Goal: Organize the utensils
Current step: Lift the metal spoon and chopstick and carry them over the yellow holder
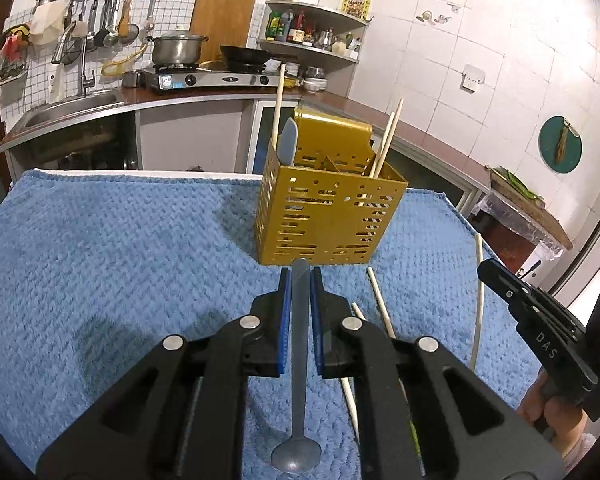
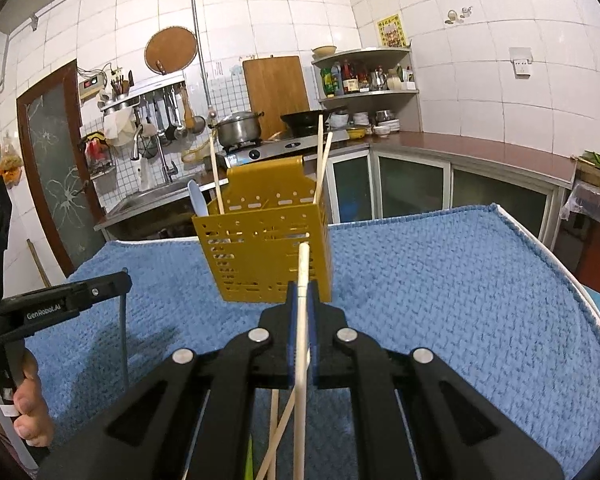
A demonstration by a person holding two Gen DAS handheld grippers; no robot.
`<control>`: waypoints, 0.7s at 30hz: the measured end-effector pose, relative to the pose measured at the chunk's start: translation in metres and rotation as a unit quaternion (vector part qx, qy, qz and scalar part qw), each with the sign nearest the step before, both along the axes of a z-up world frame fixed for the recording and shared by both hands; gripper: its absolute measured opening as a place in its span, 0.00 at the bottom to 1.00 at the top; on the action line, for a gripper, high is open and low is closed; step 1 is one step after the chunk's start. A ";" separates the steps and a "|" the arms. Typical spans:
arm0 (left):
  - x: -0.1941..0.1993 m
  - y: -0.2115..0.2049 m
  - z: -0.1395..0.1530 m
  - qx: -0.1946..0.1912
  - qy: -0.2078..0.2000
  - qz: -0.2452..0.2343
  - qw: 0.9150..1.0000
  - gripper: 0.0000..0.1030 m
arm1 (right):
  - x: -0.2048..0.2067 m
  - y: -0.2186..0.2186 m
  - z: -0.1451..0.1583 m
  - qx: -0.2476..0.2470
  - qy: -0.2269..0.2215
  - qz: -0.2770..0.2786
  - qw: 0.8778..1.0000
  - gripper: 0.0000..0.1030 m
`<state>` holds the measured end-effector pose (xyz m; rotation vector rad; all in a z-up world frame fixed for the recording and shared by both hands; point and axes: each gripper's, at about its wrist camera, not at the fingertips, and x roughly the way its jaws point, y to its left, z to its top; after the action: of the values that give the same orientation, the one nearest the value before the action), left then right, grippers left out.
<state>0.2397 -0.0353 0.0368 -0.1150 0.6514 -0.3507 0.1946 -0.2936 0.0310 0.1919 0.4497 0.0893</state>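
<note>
A gold perforated utensil holder [image 1: 326, 216] stands on the blue towel [image 1: 120, 264], holding chopsticks and a pale spoon [image 1: 288, 140]. My left gripper [image 1: 301, 276] is shut on a grey spoon [image 1: 300, 360], handle pointing toward the holder, bowl hanging down near the camera. Loose chopsticks [image 1: 382, 308] lie on the towel to its right. In the right wrist view the holder [image 2: 266, 256] stands ahead, and my right gripper [image 2: 302, 290] is shut on a pale chopstick [image 2: 302, 320] held above the towel [image 2: 460, 280]. Other chopsticks [image 2: 278, 432] lie beneath it.
The right gripper's body [image 1: 540, 320] shows at the right of the left view; the left gripper's body [image 2: 52, 308] shows at the left of the right view. Behind the table are a kitchen counter [image 1: 220, 96] with stove, pots, sink and shelves.
</note>
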 end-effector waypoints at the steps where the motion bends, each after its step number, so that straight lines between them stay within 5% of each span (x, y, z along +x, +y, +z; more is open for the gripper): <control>1: -0.001 0.000 0.002 0.000 -0.002 -0.001 1.000 0.08 | -0.001 0.000 0.001 0.001 -0.002 0.000 1.000 0.05; 21: -0.005 -0.005 0.033 -0.006 -0.037 0.000 0.999 0.08 | -0.012 -0.004 0.034 0.002 -0.054 -0.007 0.999 0.04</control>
<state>0.2344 -0.0400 0.0697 -0.1139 0.5756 -0.3572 0.1829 -0.2980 0.0652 0.1939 0.3406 0.0861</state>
